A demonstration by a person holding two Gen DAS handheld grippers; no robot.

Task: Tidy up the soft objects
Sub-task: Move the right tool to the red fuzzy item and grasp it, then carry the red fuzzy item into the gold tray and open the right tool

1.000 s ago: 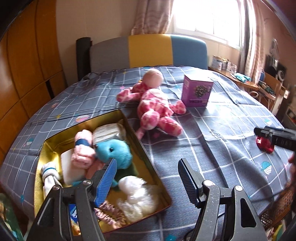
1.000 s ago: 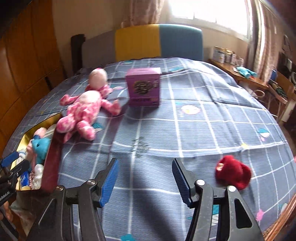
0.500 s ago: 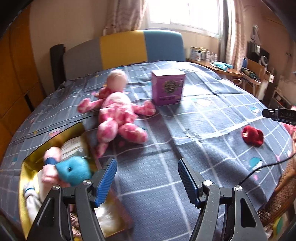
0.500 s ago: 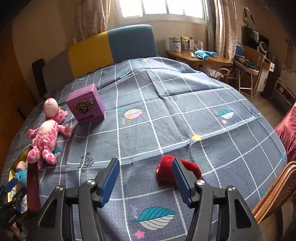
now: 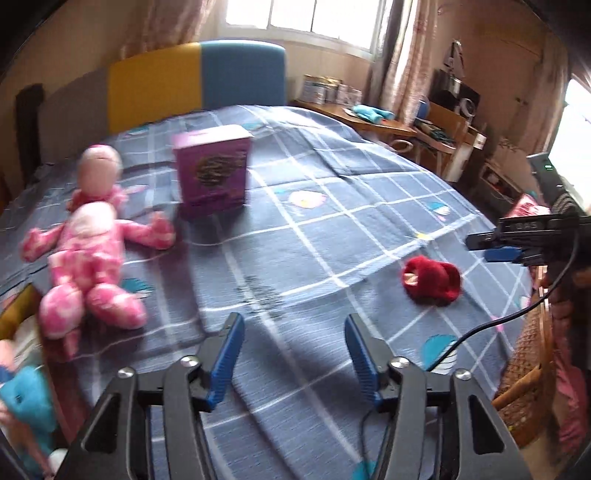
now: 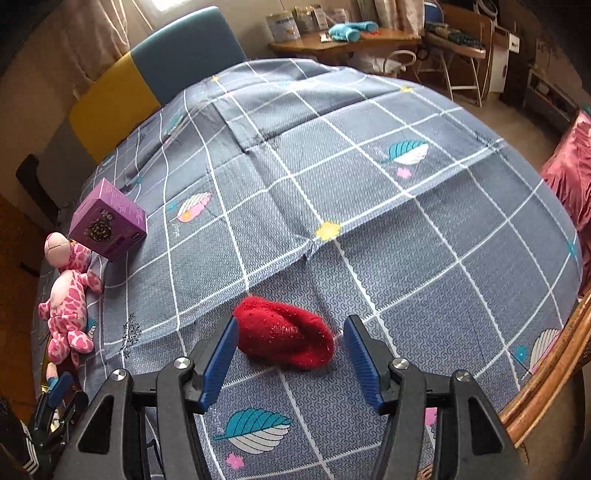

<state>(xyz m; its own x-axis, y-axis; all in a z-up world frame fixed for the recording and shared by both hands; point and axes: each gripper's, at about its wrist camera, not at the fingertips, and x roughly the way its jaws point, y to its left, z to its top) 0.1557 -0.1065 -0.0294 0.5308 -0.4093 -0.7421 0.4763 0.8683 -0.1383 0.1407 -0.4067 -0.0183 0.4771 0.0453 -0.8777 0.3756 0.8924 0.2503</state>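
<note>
In the right wrist view, the rolled sock (image 6: 284, 341) lies on the bed (image 6: 369, 184) at lower centre, between the right gripper (image 6: 288, 356) jaws without touching them. The box (image 6: 109, 219) stands at middle left, the plush doll (image 6: 68, 295) just below it. A desk (image 6: 343, 40) stands beyond the bed, top centre.

A purple box (image 5: 212, 168) stands upright on the grey checked sheet (image 6: 369, 206) of the bed in front of me. Behind it rises a headboard (image 5: 195, 79) in grey, yellow and blue panels. Off to the side I see a wooden desk (image 6: 343, 40) carrying tins (image 6: 282, 26) and a turquoise plush thing (image 6: 349, 30). Curtains (image 5: 402, 55) hang beside a bright window (image 5: 306, 18). A wicker edge (image 6: 546, 373) curves at the bed's near corner.
</note>
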